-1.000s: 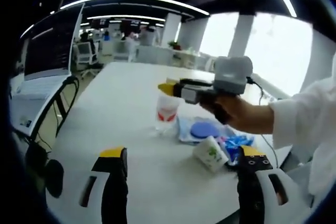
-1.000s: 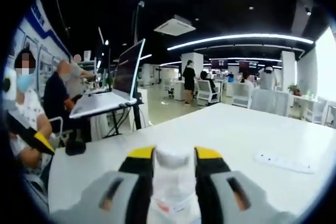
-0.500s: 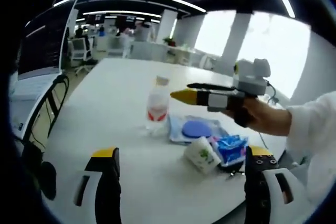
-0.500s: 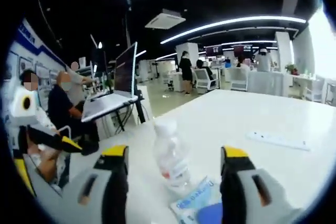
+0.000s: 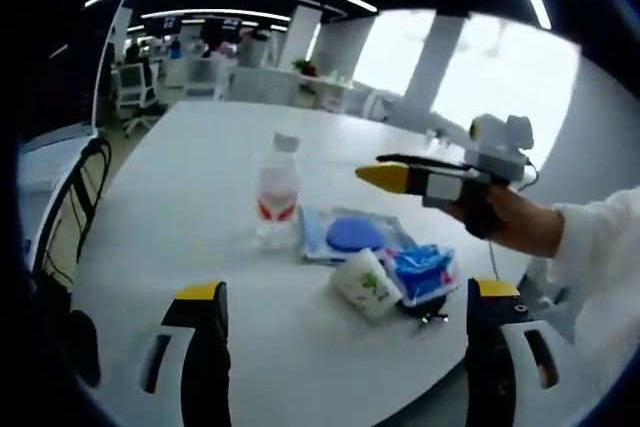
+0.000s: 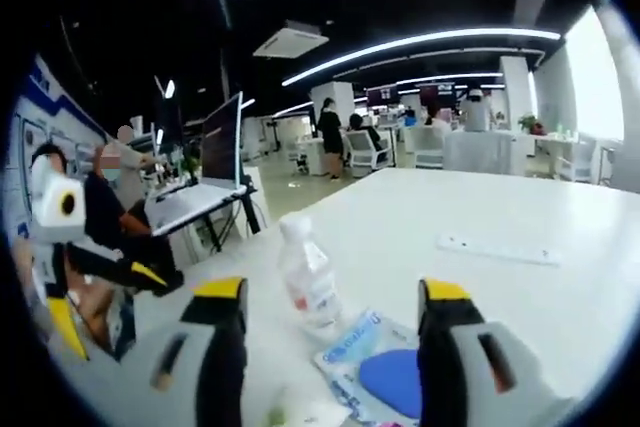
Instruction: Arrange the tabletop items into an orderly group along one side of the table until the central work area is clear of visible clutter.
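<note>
The bottle (image 5: 277,190) is standing upright on the white table (image 5: 190,197), just beside a clear packet with a blue disc (image 5: 352,235) in it — a small white pack (image 5: 365,285) and a blue wrapper (image 5: 425,272) are lying next to that. Your right tool (image 6: 332,292) is hanging behind the bottle with its jaws wide apart, gripping nothing. Your left tool (image 5: 345,297) is also spread open, hovering over bare table near the group.
</note>
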{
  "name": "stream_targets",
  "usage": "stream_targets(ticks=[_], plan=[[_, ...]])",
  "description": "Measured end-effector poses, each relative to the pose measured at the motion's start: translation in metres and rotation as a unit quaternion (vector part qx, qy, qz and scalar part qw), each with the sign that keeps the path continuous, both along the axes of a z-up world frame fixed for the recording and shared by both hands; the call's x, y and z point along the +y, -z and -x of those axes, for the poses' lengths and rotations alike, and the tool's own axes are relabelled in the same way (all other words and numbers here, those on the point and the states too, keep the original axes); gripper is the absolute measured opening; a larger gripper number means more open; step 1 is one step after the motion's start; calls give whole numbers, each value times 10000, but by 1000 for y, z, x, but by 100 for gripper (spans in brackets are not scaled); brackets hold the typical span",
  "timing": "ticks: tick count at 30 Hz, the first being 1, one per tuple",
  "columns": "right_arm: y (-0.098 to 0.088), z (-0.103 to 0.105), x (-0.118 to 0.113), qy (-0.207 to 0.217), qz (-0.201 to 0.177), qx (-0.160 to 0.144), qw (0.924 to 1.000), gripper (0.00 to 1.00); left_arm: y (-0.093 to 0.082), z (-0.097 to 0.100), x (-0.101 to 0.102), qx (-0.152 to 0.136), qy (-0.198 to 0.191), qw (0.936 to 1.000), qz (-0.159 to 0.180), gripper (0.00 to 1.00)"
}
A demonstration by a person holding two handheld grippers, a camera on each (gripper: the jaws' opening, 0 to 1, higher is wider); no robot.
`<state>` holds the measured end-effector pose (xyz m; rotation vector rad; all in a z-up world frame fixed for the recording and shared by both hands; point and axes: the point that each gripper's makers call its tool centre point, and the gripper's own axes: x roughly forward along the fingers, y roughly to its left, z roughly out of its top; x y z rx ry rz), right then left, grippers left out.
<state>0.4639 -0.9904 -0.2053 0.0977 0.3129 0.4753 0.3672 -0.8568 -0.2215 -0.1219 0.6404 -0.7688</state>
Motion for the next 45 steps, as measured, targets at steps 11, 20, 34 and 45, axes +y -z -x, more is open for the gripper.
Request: stream_targets(ticks=[11, 20, 34, 45], plan=[[-5, 38, -32, 441, -26, 86, 9990, 68, 7, -7, -6, 83, 466, 9989, 10, 96], [-3, 74, -63, 870, 59, 272, 9958, 69, 9, -16, -12, 54, 866, 9962, 64, 96], [5, 105, -78, 597, 222, 419, 9971, 69, 15, -7, -27, 32, 928, 9956, -155, 96], [10, 111, -103, -163, 94, 553, 9983, 68, 15, 7, -46, -135, 213, 9983, -526, 96]])
